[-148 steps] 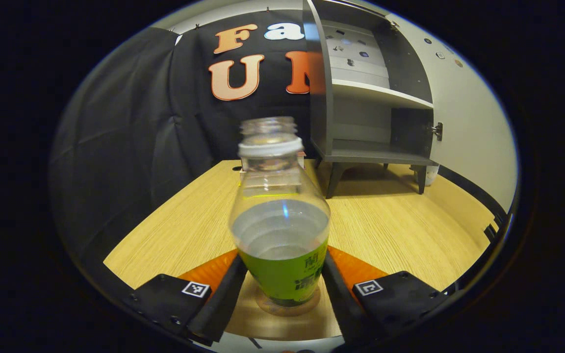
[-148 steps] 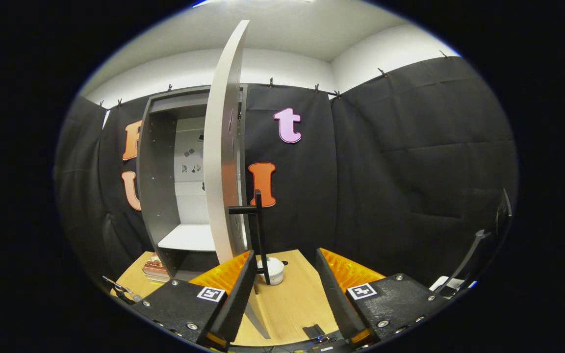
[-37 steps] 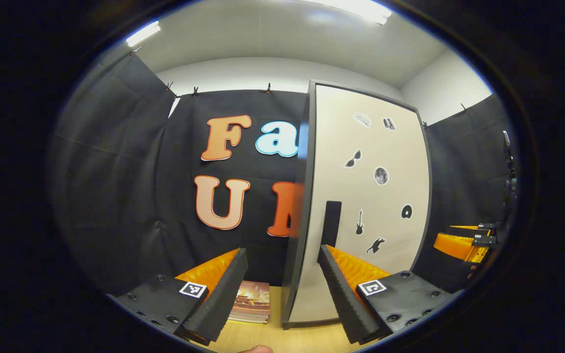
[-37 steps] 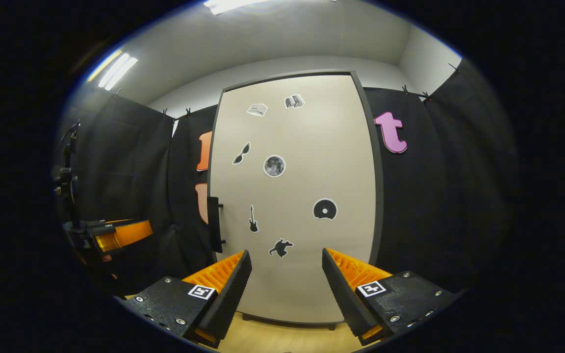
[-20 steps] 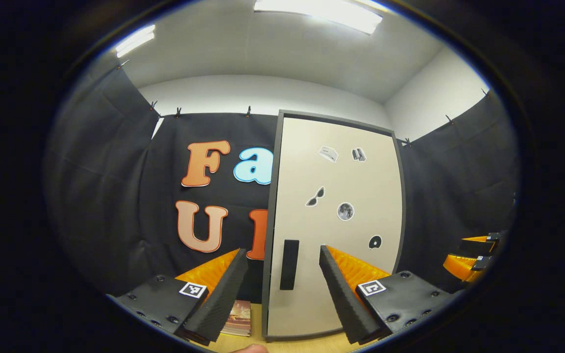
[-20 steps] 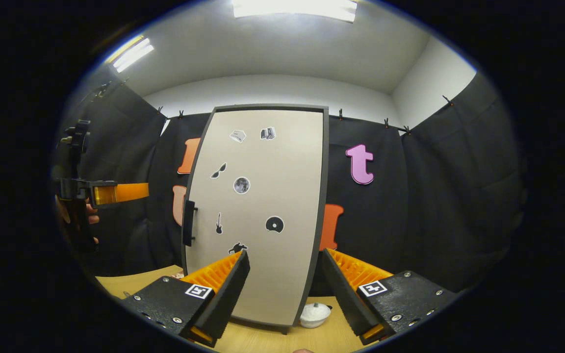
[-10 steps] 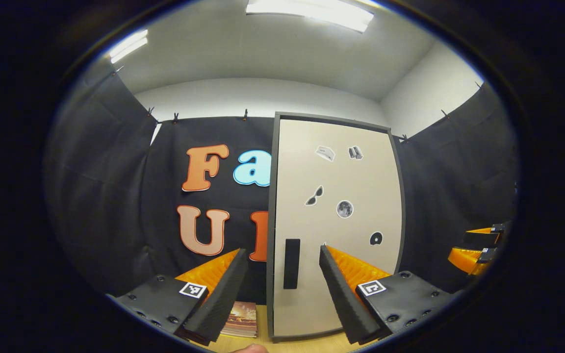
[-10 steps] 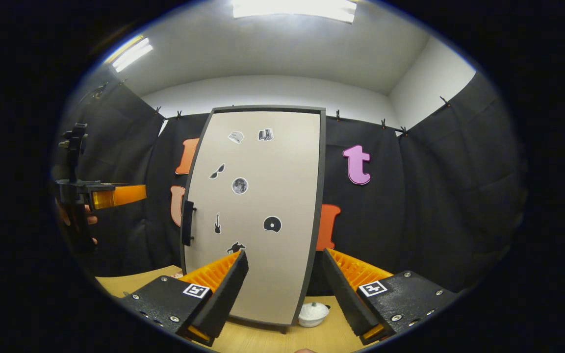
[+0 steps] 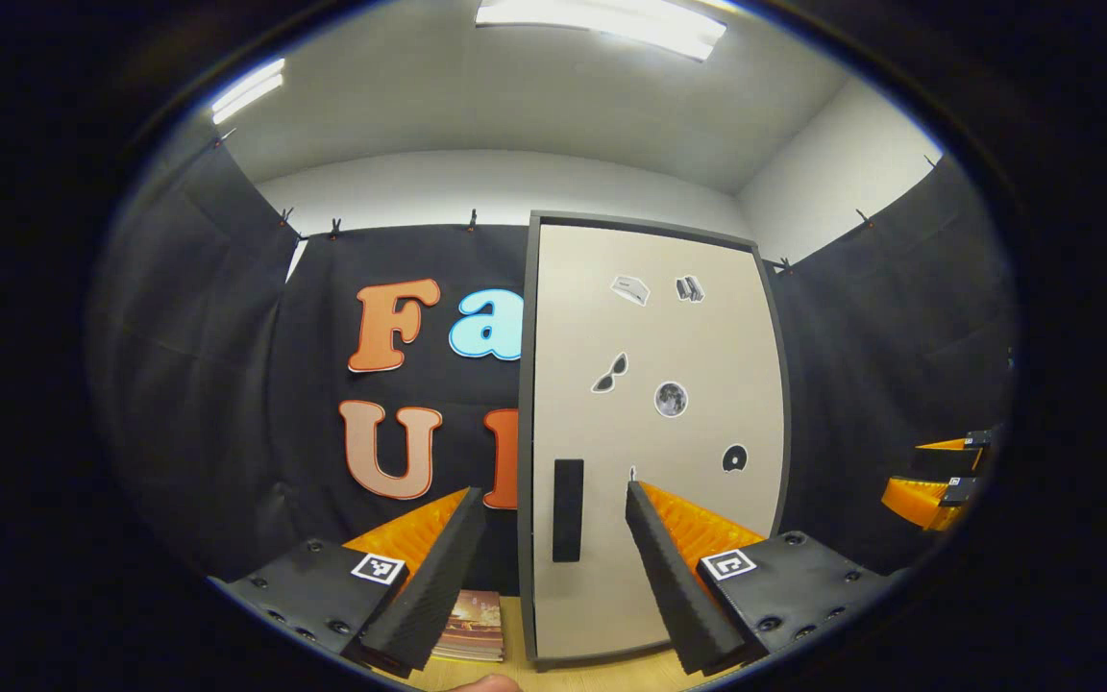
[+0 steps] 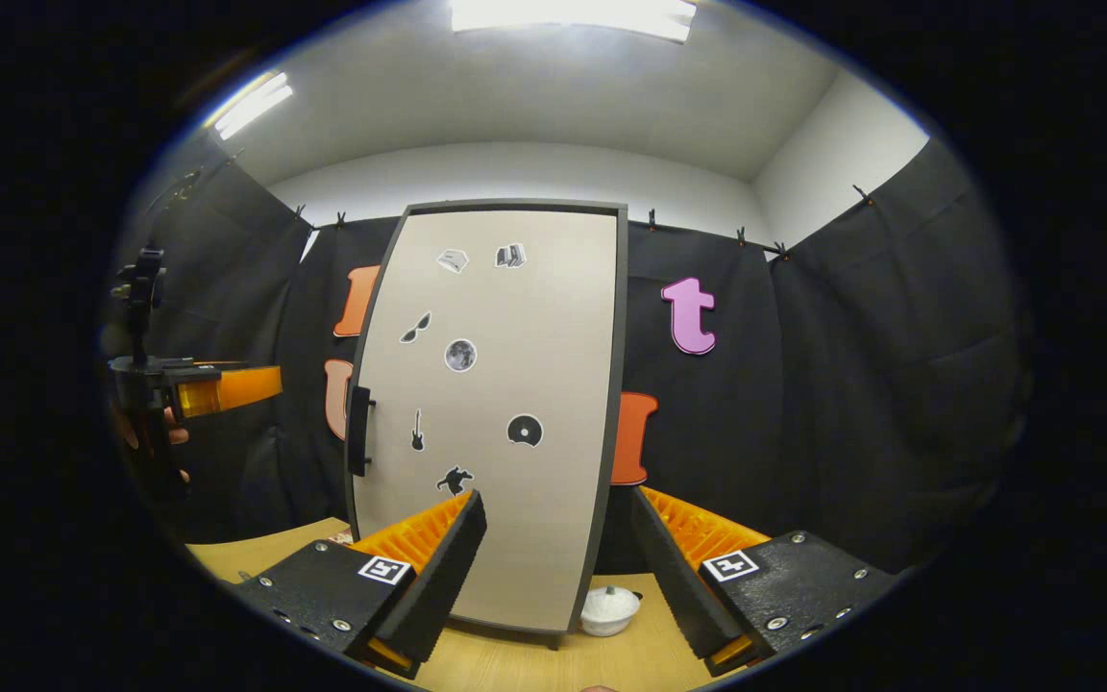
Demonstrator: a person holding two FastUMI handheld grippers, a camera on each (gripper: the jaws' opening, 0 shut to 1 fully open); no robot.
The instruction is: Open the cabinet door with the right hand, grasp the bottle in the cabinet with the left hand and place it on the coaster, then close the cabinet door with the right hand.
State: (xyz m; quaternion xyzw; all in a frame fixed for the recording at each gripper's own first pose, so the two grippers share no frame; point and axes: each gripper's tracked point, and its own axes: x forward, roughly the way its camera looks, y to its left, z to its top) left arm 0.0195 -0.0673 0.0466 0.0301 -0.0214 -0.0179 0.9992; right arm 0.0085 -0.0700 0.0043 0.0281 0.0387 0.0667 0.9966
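Wooden table (image 10: 256, 553) bears cabinet (image 10: 496, 404), seemingly books (image 9: 475, 625).

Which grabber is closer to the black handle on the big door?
Left, I think. The left gripper faces the black handle on the beige cabinet door almost straight on. The right gripper sits off toward the door's other side, facing its middle.

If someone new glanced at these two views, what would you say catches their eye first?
Most likely the tall pale cabinet door, shut, dotted with small black stickers, its dark handle near its left edge. Next, the open orange-and-black fingers of each gripper at the bottom: the left gripper and the right gripper. A small white lidded dish sits on the wooden table by the cabinet's foot.
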